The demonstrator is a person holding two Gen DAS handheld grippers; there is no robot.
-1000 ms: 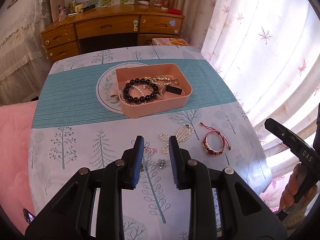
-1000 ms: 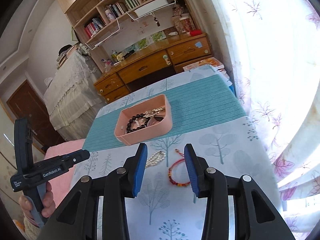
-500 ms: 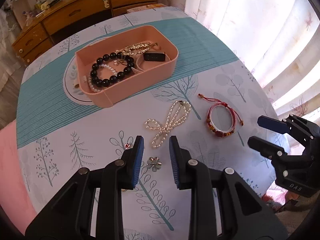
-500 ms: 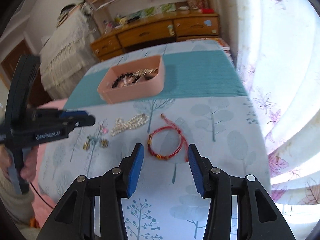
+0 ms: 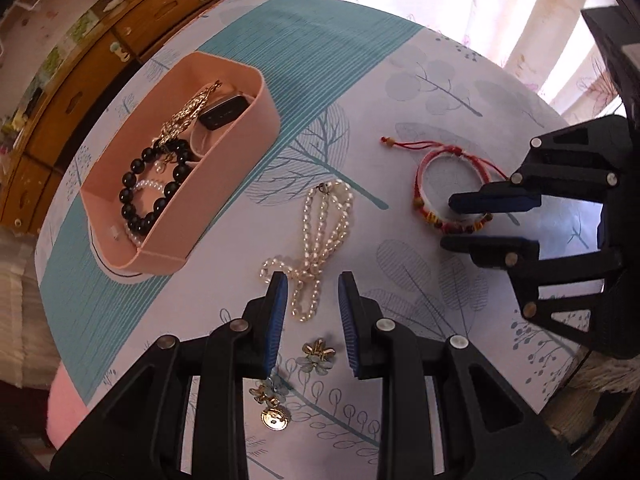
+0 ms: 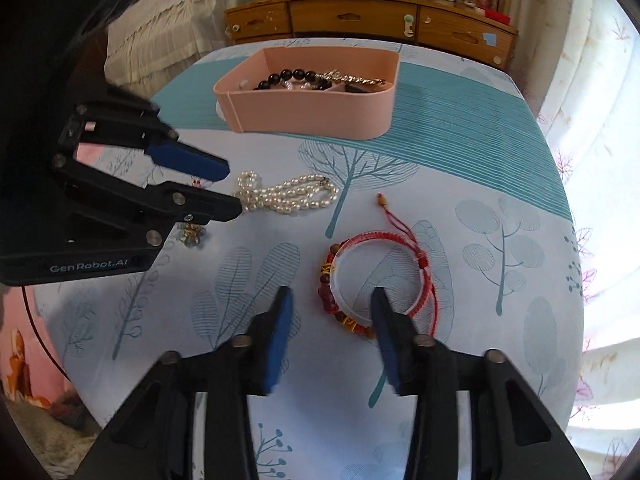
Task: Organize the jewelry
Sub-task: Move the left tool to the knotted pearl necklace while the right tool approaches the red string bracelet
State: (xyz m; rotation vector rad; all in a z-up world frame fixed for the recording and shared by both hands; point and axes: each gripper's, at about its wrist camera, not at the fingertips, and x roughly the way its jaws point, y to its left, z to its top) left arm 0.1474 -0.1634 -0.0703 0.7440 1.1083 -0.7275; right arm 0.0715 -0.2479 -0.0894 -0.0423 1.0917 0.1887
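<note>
Here the left gripper point(image 5: 311, 294) hangs low over the tree-printed tablecloth point(image 5: 420, 80) with its jaws parted and nothing between the pads; the near end of the pearl necklace point(image 5: 320, 236) lies in the gap between the two blue fingertips, and whether the pads touch it cannot be told. Just behind those fingertips, toward the gripper's body, lie a pale flower earring point(image 5: 316, 356), a second flower piece point(image 5: 268, 394) and a small gold round charm point(image 5: 275, 420), all loose on the cloth. Ahead and to the left of the jaws sits the pink tray point(image 5: 224, 184), holding a black bead bracelet point(image 5: 154, 184), a small pearl strand point(image 5: 146, 188), a gold chain point(image 5: 188, 114) and a dark rectangular piece point(image 5: 223, 112). The right gripper point(image 6: 330, 312) is also spread wide and empty, its jaws straddling the near arc of the red cord bracelet point(image 6: 376, 280): the left fingertip stands just outside the beaded side, while the right fingertip sits inside the ring, over the near rim. Straight ahead of these jaws the bracelet's knotted tail runs toward the pearls, and the tray lies well beyond on the teal stripe. A wooden dresser point(image 6: 372, 20) stands behind the table
</note>
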